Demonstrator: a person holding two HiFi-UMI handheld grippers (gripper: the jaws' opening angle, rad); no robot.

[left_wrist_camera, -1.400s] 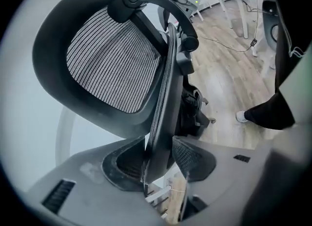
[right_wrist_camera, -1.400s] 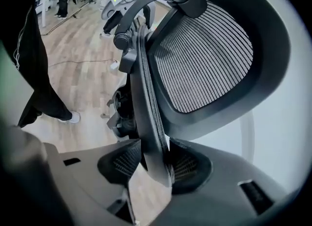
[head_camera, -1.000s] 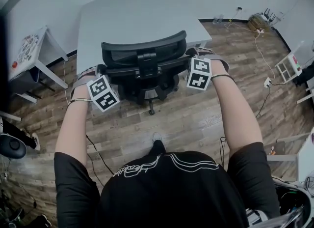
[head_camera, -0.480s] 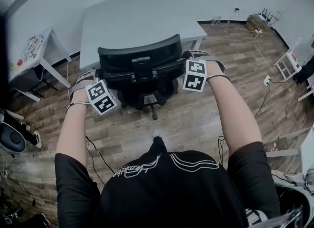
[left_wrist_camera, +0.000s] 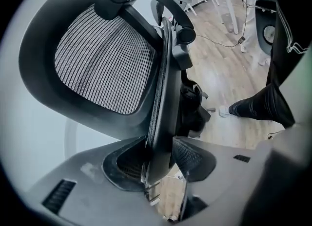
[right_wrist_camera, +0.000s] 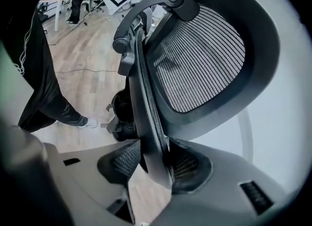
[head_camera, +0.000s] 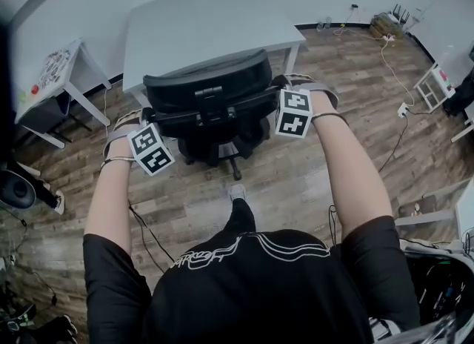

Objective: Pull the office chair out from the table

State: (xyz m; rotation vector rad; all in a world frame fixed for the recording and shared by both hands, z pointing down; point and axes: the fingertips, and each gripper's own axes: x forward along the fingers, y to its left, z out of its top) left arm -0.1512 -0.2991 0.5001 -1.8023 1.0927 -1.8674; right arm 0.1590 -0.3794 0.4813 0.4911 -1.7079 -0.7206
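Our left gripper and right gripper clamp the chair by its back; it looks partly clear of the table's near edge.

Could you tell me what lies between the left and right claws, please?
The chair's backrest, whose two side edges they clamp; the head view shows it spanning from left claw to right claw.

Your black office chair stands upright on the wood floor, mesh backrest turned toward you. Its top overlaps the near edge of the pale grey table, and its base shows on your side.
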